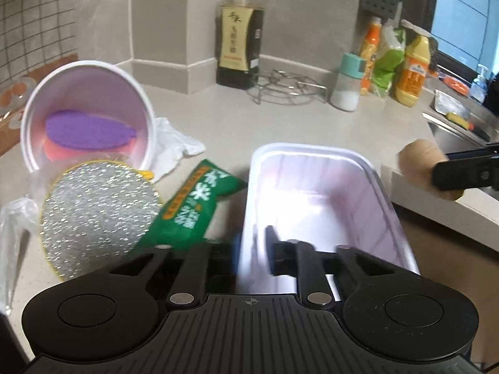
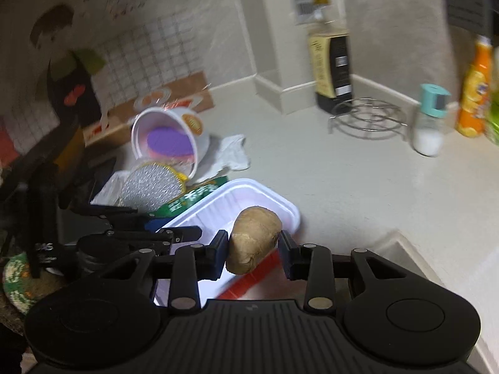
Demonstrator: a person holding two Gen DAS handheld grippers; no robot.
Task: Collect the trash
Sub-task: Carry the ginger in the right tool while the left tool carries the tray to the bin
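The left claw [image 1: 254, 243] is pinched on the near rim of a white plastic tray [image 1: 315, 193], its jaws nearly together with the thin wall between them; the tray stands on the pale bench [image 1: 280, 124] close to the front edge. The right claw [image 2: 253, 251] grips a brown, lumpy piece of ginger [image 2: 253, 237] between its two pads, partly open around it and held above the tray's near right corner – in the left wrist view the same piece shows at the right edge, clear of the tray. Just left of the tray lies a green snack wrapper [image 1: 190, 208], one end touching the tray's side, and beside that a silvery round scouring pad [image 1: 96, 215] with a yellow border, overlapping the wrapper. Clear plastic film [image 1: 15, 224] sits at the pad's left. Behind the pad a white paper cup [image 1: 84, 115] lies tipped on its side, mouth toward the camera, with a purple disc [image 1: 87, 129] inside; a crumpled white tissue [image 1: 177, 143] lies against the cup's right side. Farther back – well apart from the trash – stand a wire trivet [image 1: 283, 88], a salt shaker [image 1: 347, 84] with a teal lid, a dark sauce bottle [image 1: 238, 37] against the wall, and orange and yellow bottles [image 1: 411, 71] near a sink [image 1: 458, 131] at the right.
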